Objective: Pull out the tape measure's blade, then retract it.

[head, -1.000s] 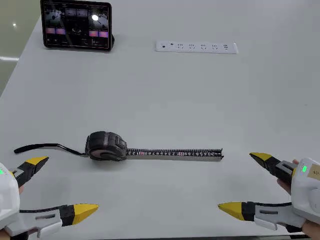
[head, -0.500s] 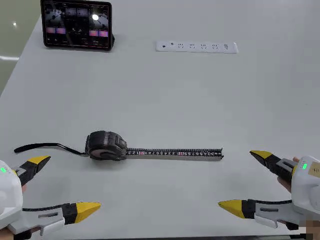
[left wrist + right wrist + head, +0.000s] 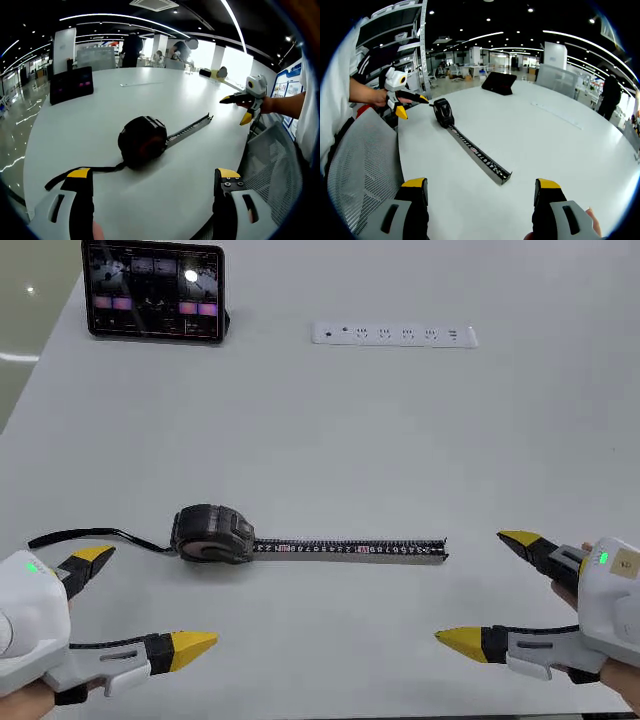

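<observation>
A broad, pale grey table [image 3: 330, 430] takes up nearly the whole head view. In the lower left-centre of the frame a dark tape measure [image 3: 210, 533] lies on its side on the surface. Its blade [image 3: 350, 548] is drawn out flat along the tabletop toward the right, ending just right of centre. A thin black strap [image 3: 90, 534] trails from the case toward the left edge. In the upper left corner a dark tablet [image 3: 153, 290] stands propped with its screen lit. At top centre, well apart from the tablet, a white power strip [image 3: 393, 335] lies flat.
</observation>
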`<state>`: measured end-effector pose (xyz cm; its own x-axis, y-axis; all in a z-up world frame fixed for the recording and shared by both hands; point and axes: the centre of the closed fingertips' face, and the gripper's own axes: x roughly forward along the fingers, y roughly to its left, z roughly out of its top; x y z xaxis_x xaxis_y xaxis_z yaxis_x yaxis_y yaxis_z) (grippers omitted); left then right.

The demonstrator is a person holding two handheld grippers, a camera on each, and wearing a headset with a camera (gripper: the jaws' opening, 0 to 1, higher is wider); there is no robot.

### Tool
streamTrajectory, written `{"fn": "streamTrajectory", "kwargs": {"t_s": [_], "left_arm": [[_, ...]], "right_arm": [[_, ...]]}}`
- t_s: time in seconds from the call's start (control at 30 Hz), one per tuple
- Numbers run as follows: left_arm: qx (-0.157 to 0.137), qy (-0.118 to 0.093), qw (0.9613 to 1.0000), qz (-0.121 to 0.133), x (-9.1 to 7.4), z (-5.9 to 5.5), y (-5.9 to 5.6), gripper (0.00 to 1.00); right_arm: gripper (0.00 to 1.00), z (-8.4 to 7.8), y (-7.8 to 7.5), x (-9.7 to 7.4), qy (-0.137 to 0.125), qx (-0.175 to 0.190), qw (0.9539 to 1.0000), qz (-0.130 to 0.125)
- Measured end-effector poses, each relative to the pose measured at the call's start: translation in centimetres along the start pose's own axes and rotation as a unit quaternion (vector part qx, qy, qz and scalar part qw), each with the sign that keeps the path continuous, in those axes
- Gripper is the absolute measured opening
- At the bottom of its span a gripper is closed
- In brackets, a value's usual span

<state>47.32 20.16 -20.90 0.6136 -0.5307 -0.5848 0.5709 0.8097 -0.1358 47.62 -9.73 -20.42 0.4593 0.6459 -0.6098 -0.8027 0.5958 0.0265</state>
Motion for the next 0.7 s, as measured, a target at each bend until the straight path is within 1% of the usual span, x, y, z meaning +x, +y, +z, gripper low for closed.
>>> {"fn": "streamTrajectory", "kwargs": {"t_s": [0.1,0.23,0.37,0.7], "left_arm": [[-0.004,-0.001,1.0000,0.003,0.4,0.2,0.1,0.99],[-0.008,0.000,1.0000,0.002,1.0,0.5,-0.2,0.99],[-0.018,-0.003,0.9998,0.006,1.4,0.7,-0.1,0.97],[-0.040,-0.012,0.9991,0.004,2.6,1.3,-0.2,0.96]], "right_arm": [[0.87,0.0,-0.2,0.1,0.001,-0.002,1.0000,0.001],[0.87,0.2,-0.5,0.2,0.002,-0.004,1.0000,0.001],[0.87,0.3,-0.8,0.2,0.002,-0.008,1.0000,-0.001],[0.86,0.4,-1.3,0.5,0.006,-0.014,0.9999,0.002]]}}
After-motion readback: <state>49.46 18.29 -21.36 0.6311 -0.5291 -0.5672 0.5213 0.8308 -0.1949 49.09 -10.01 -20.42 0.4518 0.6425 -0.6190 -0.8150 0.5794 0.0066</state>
